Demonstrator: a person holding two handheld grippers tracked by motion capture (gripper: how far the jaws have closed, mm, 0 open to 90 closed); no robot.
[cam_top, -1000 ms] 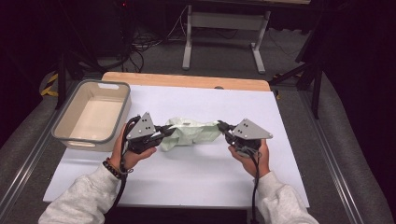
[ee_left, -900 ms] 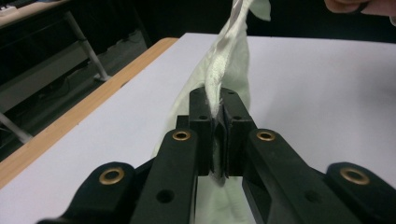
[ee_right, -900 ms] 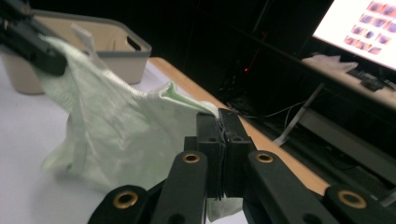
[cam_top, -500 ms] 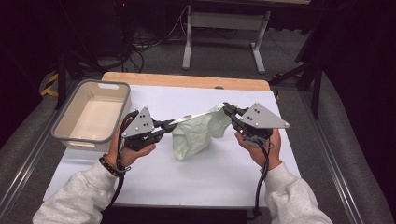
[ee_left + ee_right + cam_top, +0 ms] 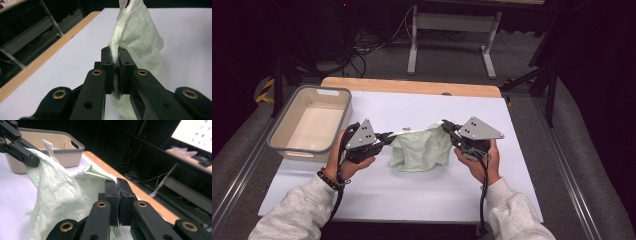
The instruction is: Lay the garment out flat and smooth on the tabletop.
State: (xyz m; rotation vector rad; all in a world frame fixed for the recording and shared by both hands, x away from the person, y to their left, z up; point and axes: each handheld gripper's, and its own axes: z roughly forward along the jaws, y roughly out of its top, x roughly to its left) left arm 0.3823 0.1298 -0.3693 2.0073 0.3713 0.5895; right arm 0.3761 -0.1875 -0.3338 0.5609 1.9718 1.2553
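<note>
Bare white counter [image 5: 412, 200] lies below both grippers; left gripper [image 5: 387, 137] and right gripper [image 5: 447, 127] jaws each pinch the crumpled pale-green cloth's [image 5: 422, 150] hem.

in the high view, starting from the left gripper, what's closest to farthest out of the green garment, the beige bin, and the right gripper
1. The green garment, clamped in the left gripper, hanging just to its right.
2. The beige bin, close on its left, apart from it.
3. The right gripper, across the garment, holding the opposite edge.
</note>
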